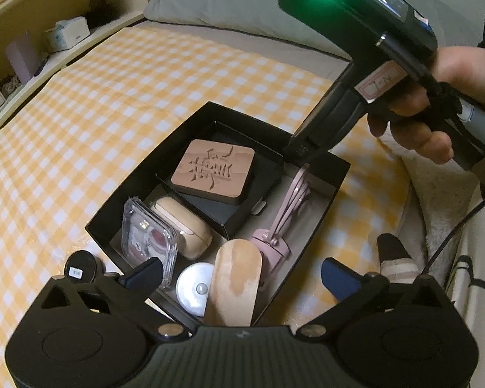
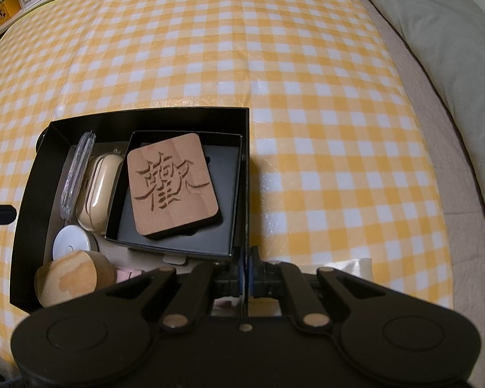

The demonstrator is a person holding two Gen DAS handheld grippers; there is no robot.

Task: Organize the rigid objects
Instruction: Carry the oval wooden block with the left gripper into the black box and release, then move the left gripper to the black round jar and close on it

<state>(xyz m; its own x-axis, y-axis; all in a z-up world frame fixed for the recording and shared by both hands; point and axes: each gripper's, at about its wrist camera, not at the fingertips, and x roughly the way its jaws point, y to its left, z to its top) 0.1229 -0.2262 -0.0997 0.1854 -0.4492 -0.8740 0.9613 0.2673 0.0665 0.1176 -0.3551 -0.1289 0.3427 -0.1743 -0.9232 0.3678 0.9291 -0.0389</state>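
Observation:
A black box (image 1: 320, 207) lies on the yellow checked bed cover. It holds a smaller black box with a carved wooden square (image 1: 214, 170), a beige case (image 1: 186, 226), a clear compact (image 1: 147, 236), a white round disc (image 1: 194, 287), a wooden oval piece (image 1: 236, 278) and a pink eyelash curler (image 1: 284, 216). My left gripper (image 1: 242, 274) is open over the box's near end. My right gripper (image 2: 246, 273) is shut on the box's right wall (image 2: 246, 181); its body shows in the left wrist view (image 1: 323, 123). The box also shows in the right wrist view, with the wooden square (image 2: 171, 187).
A small black round jar (image 1: 84, 266) sits on the cover just outside the box's left corner. A grey pillow (image 2: 443, 48) lies at the bed's head. A shelf with boxes (image 1: 64, 32) runs along the far side. A fluffy white blanket (image 1: 436, 200) lies at the right.

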